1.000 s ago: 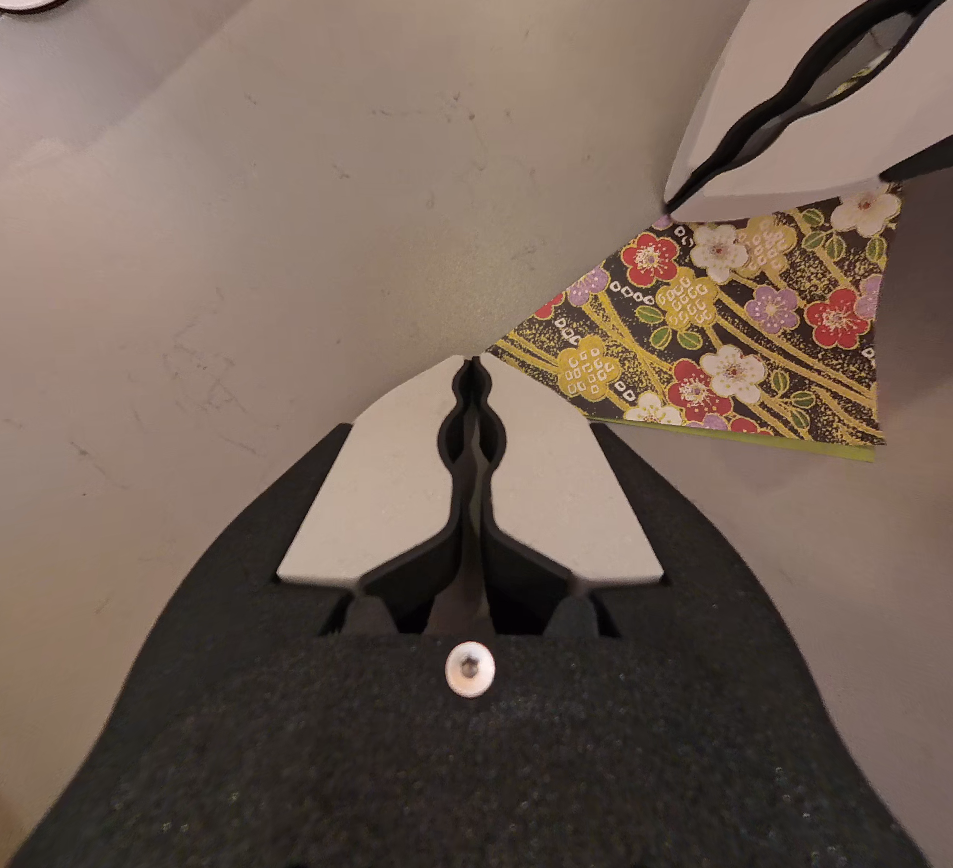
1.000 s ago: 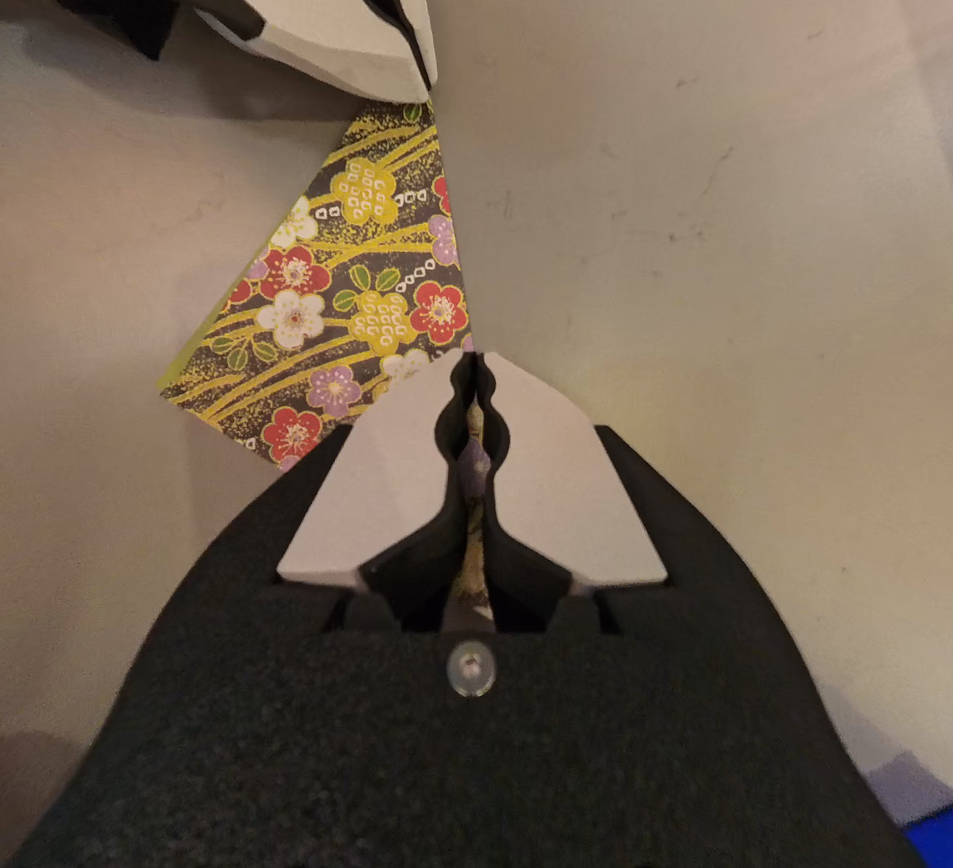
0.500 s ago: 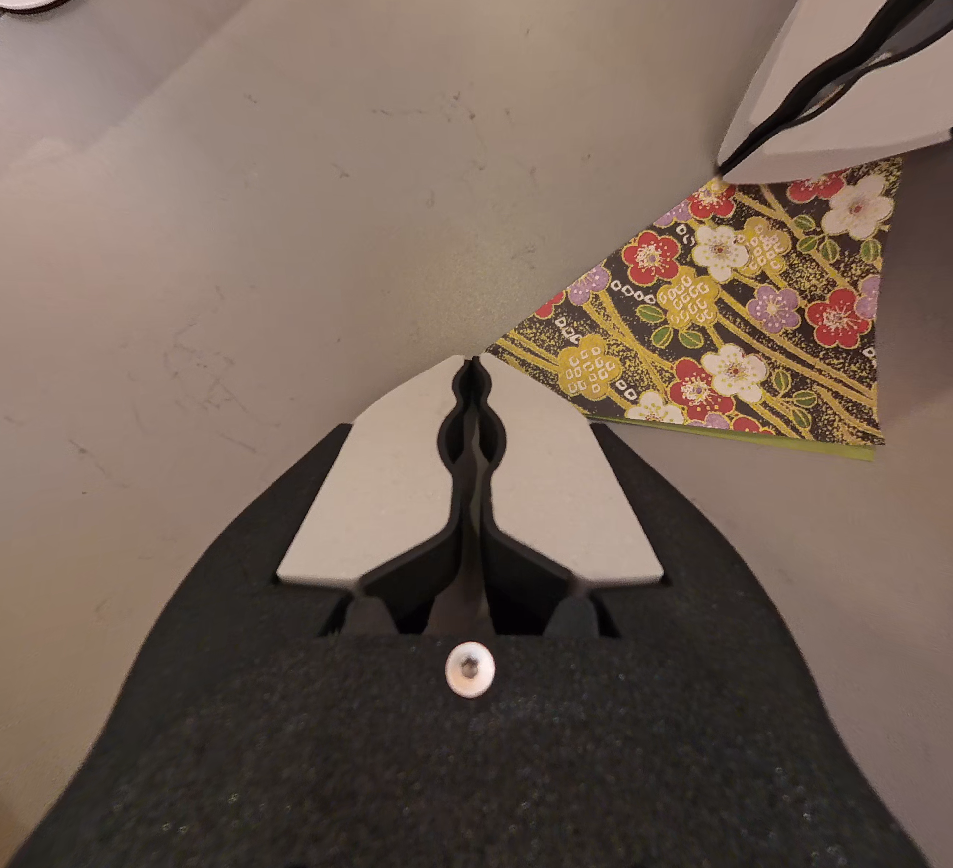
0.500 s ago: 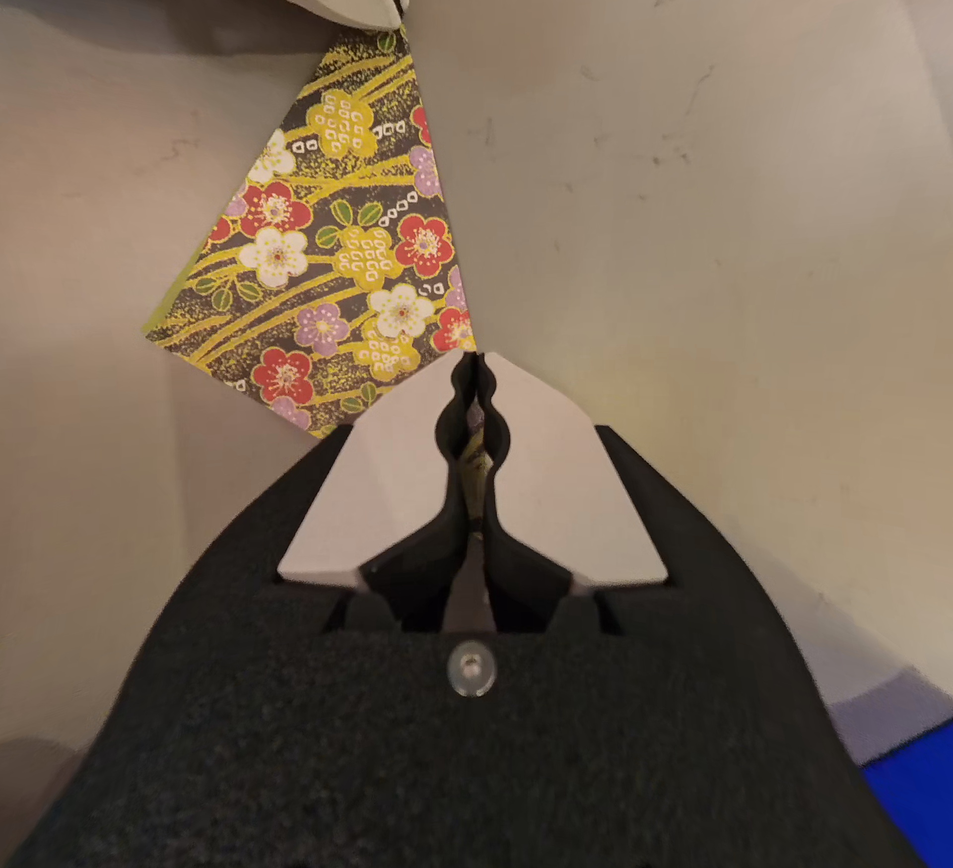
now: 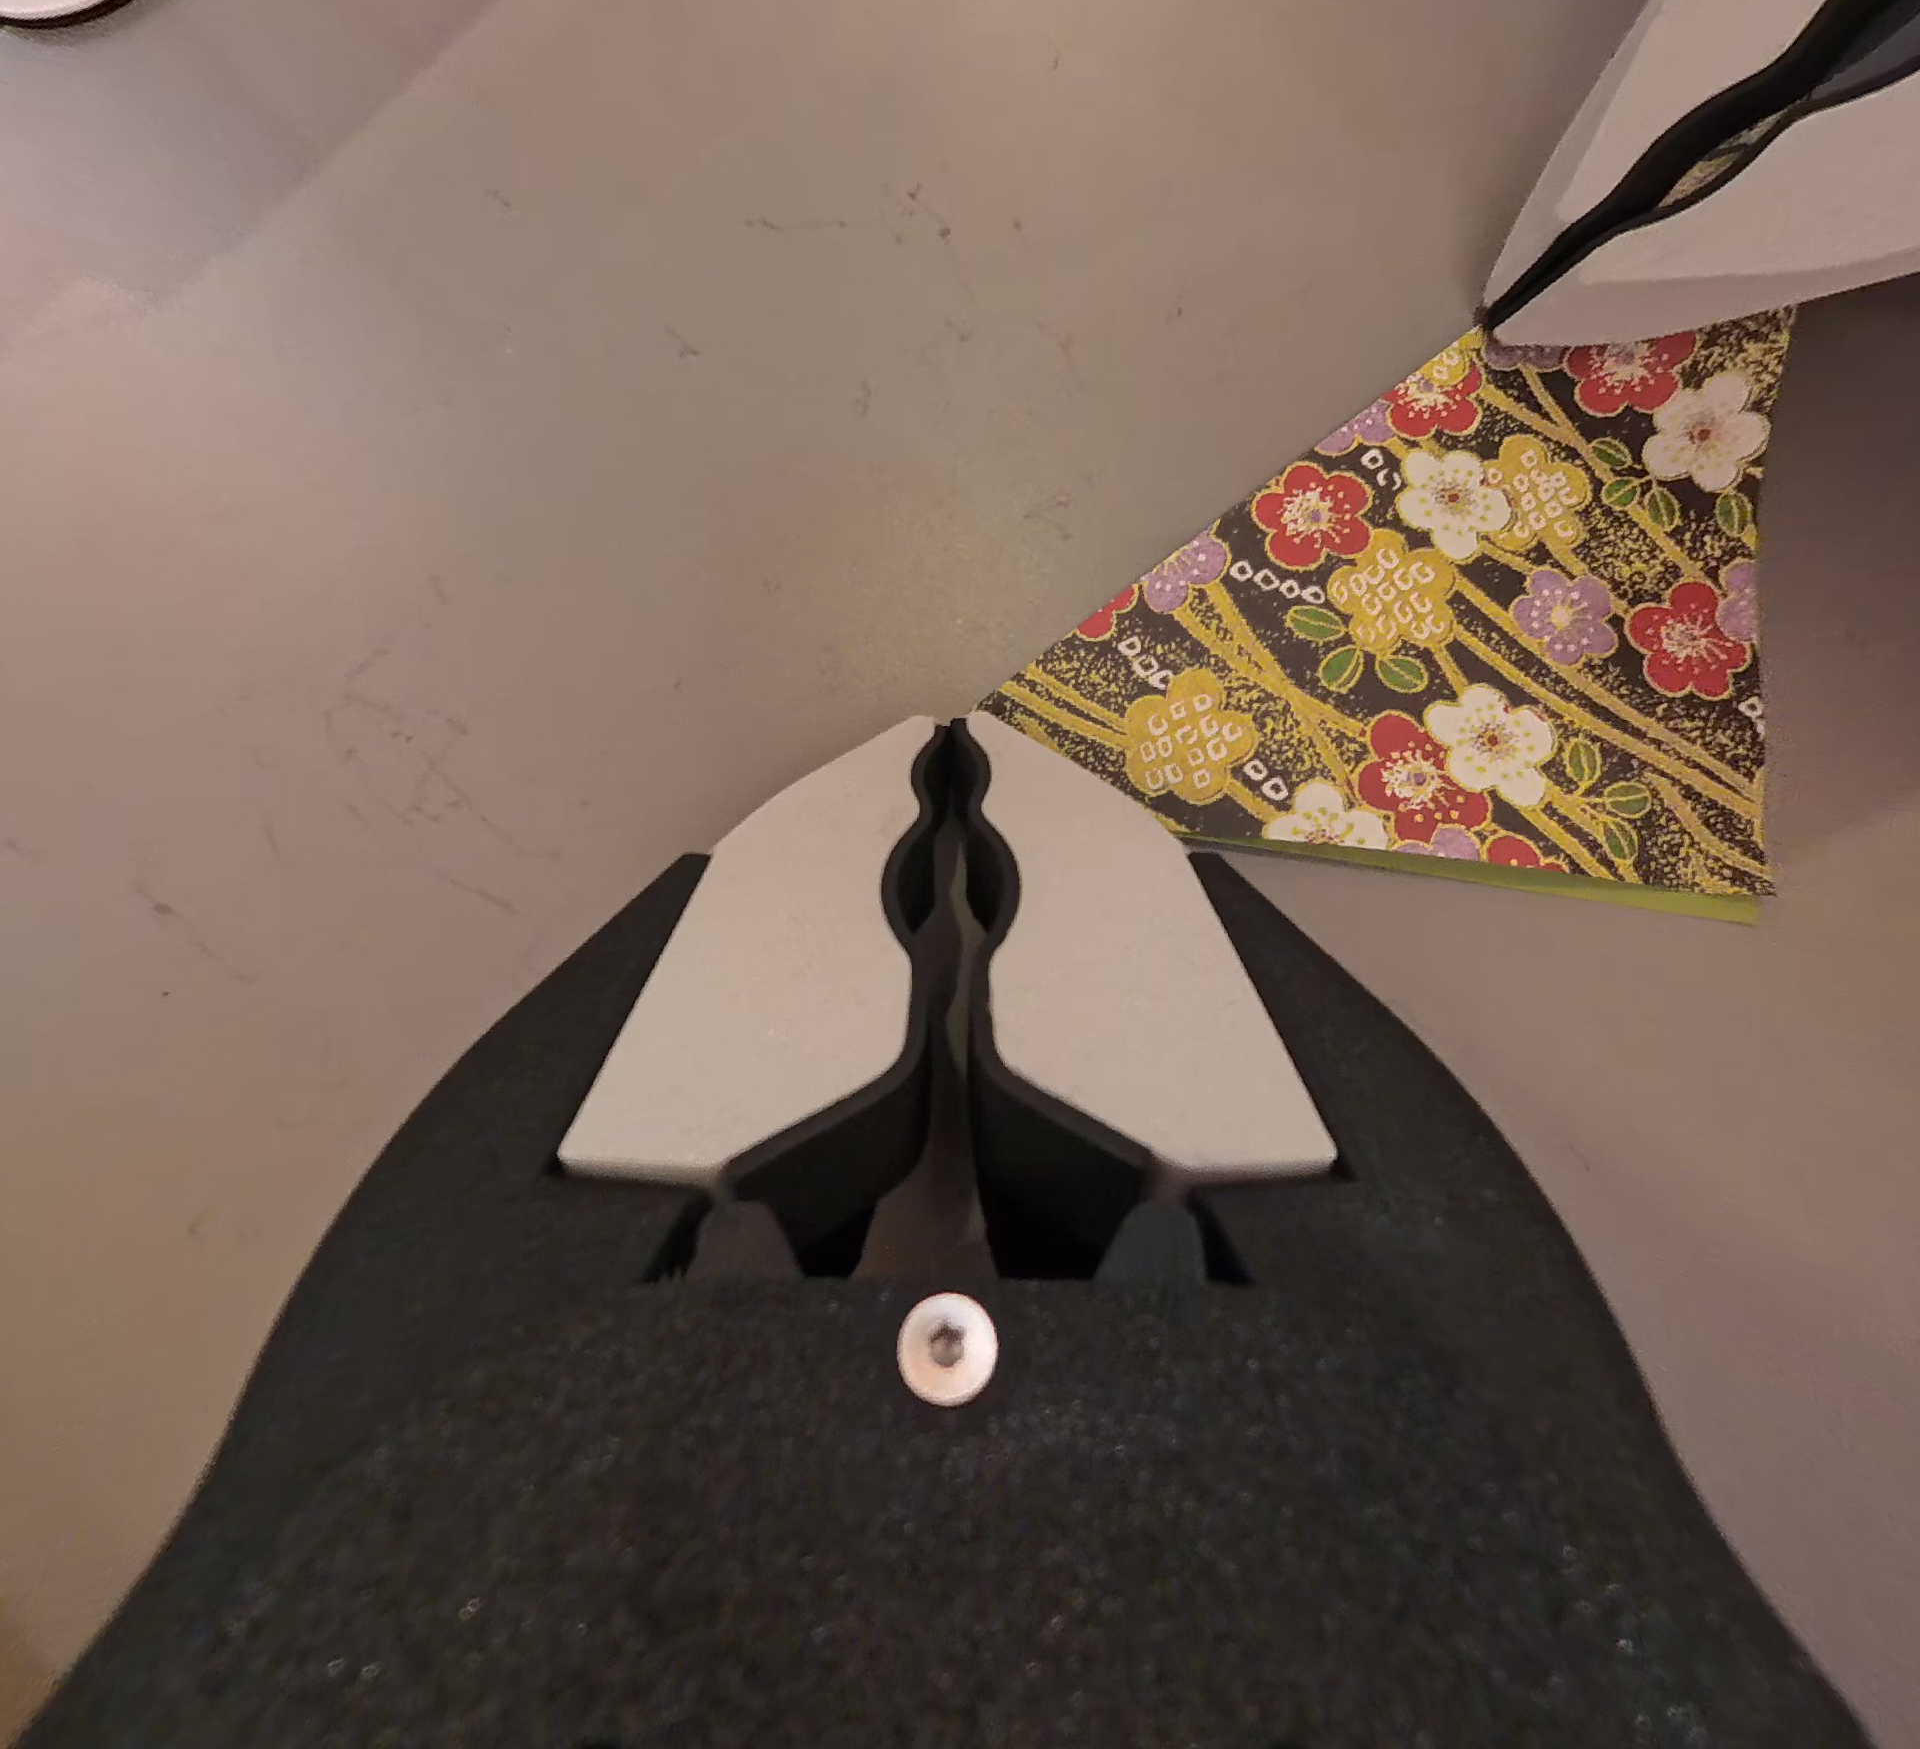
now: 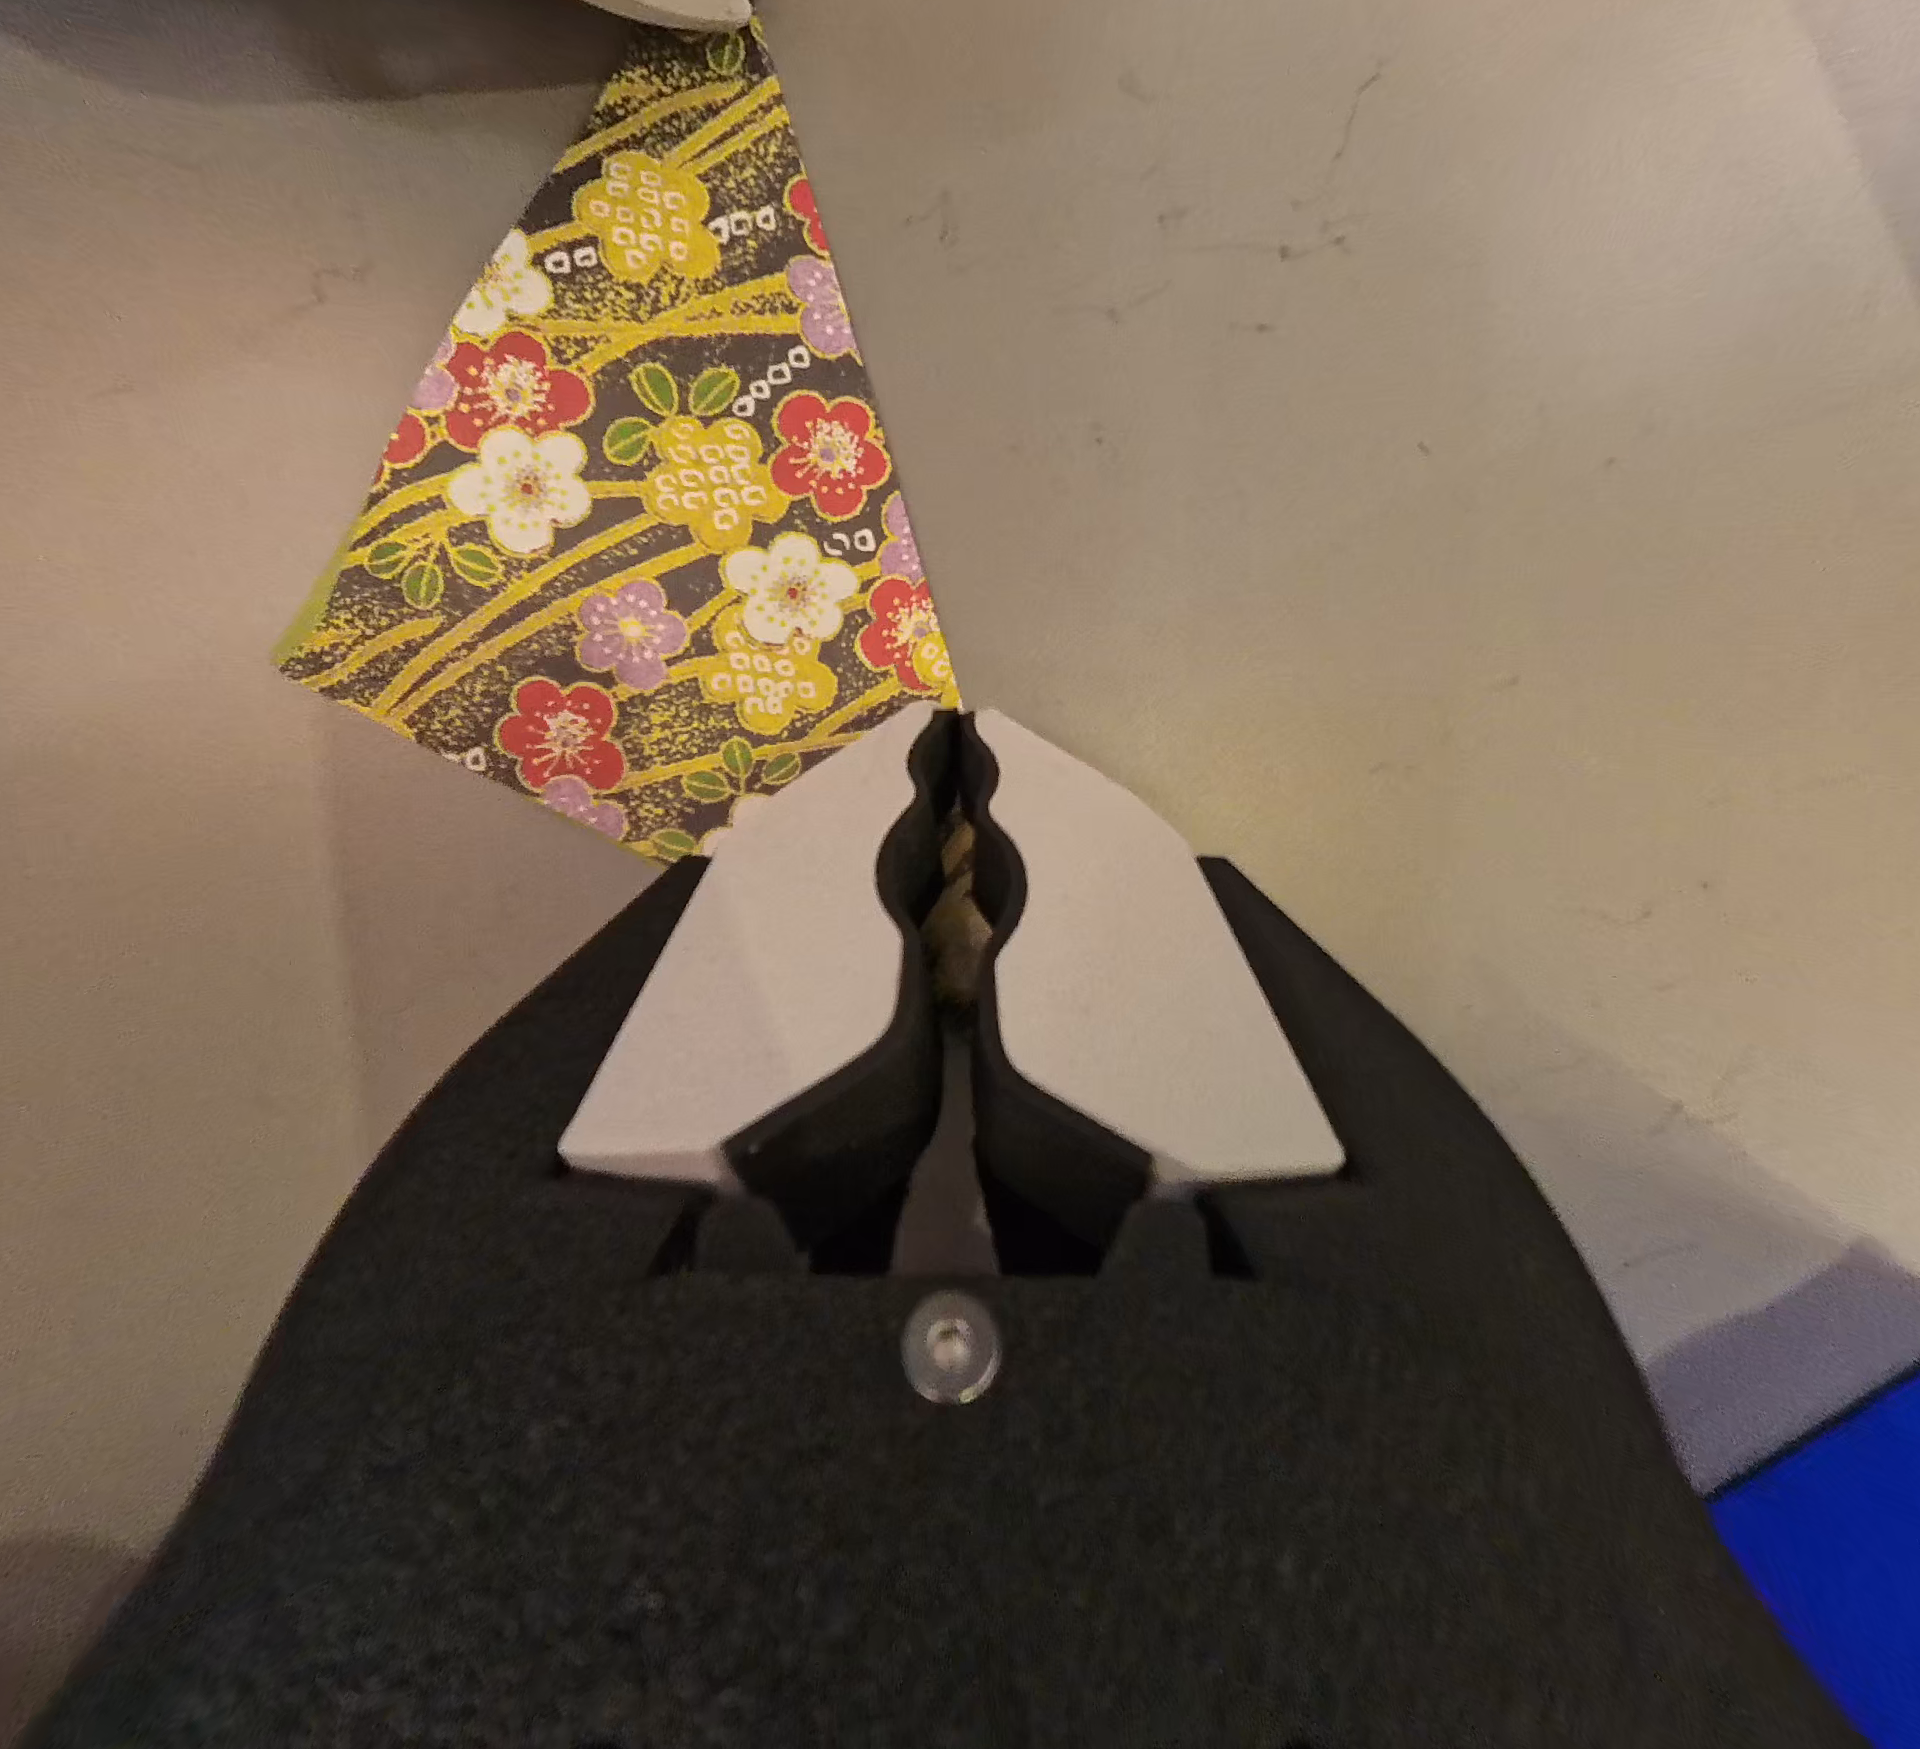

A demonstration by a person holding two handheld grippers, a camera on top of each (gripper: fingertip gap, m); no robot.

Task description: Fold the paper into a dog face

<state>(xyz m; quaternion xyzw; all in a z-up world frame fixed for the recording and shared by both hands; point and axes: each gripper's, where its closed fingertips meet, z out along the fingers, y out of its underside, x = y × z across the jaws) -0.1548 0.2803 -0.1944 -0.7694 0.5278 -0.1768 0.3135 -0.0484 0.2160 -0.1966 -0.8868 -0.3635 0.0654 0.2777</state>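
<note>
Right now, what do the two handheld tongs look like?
Both match. The left tongs and right tongs each have two pale grey, flat, tapered fingers with wavy black rubbery inner edges, set in a wide, grainy black body with one silver screw at centre. No cables, markings or sleeves show.

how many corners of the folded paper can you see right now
1 of the paper: the bottom right corner by the green edge. The left gripper and right gripper hide the other two.
</note>
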